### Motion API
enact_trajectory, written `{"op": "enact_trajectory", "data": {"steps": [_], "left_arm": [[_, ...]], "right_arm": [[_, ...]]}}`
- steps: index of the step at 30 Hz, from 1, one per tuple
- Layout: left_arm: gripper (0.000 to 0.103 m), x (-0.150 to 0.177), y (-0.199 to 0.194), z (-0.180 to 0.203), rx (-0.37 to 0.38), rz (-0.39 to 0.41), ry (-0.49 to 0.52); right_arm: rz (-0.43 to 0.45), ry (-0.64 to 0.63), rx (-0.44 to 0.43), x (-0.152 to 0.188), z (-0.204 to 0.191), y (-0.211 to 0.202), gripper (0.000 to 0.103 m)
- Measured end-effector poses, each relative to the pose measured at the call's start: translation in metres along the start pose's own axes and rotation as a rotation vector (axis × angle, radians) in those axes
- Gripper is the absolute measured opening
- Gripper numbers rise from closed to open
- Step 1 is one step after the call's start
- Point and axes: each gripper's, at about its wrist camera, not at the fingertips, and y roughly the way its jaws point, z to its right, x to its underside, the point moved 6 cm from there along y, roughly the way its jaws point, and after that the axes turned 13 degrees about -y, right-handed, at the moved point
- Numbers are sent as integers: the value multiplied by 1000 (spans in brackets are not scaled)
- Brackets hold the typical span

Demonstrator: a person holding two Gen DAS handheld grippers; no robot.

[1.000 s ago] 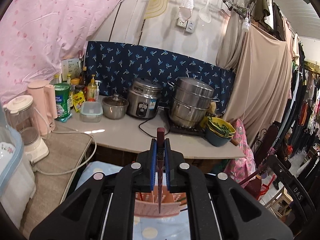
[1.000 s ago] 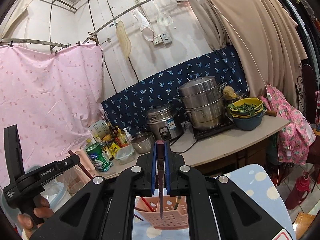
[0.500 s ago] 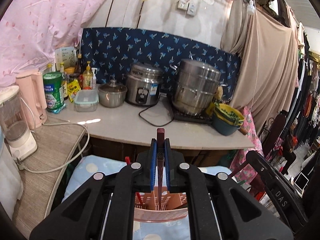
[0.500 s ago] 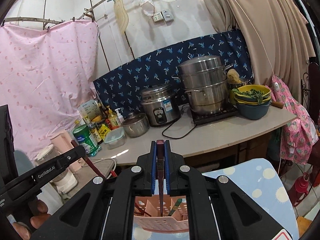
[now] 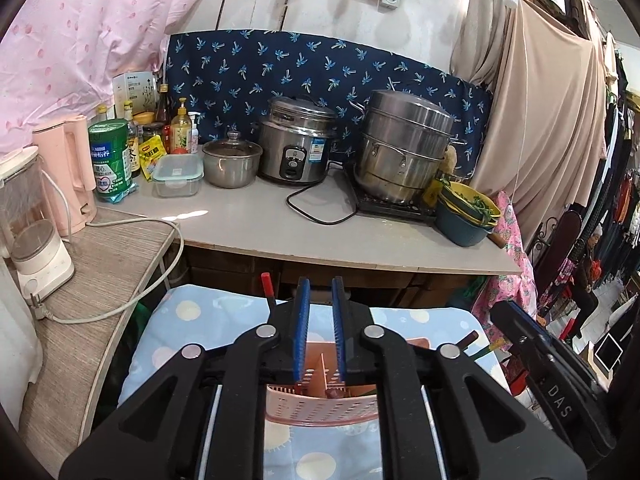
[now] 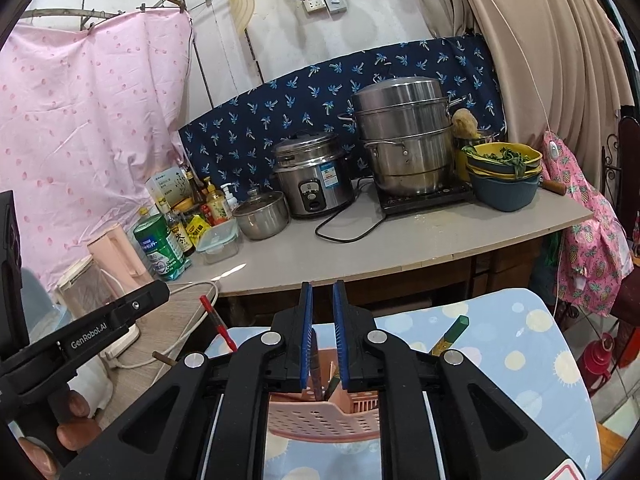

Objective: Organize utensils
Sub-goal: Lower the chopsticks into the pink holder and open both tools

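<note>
Since both hover right over pink basket (image 5: 322, 404), left gripper (image 5: 320, 330) and right gripper (image 6: 323, 334) hang apart, empty; chopsticks inside, 12 o'clock.

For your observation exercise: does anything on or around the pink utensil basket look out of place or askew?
Mostly tidy. In the pink basket, the red-capped utensil and the green-handled one lean outward at opposite slants rather than upright. Nothing looks spilled or damaged.

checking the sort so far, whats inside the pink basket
A dark chopstick and a green one stand in the pink basket; a red one leans out left. Tongs hide the rest.
</note>
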Motion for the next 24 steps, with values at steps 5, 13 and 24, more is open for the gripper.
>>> {"op": "enact_trajectory", "data": {"steps": [5, 13, 24], "left_arm": [[27, 6, -14, 1, -7, 13, 15], [34, 26, -46, 3, -43, 31, 78], [36, 61, -89, -11, -102, 13, 110]], "right_arm": [[18, -2, -3, 1, -4, -17, 15], [23, -38, -8, 15, -21, -50, 24], [-5, -76, 13, 55, -42, -98, 25]]}}
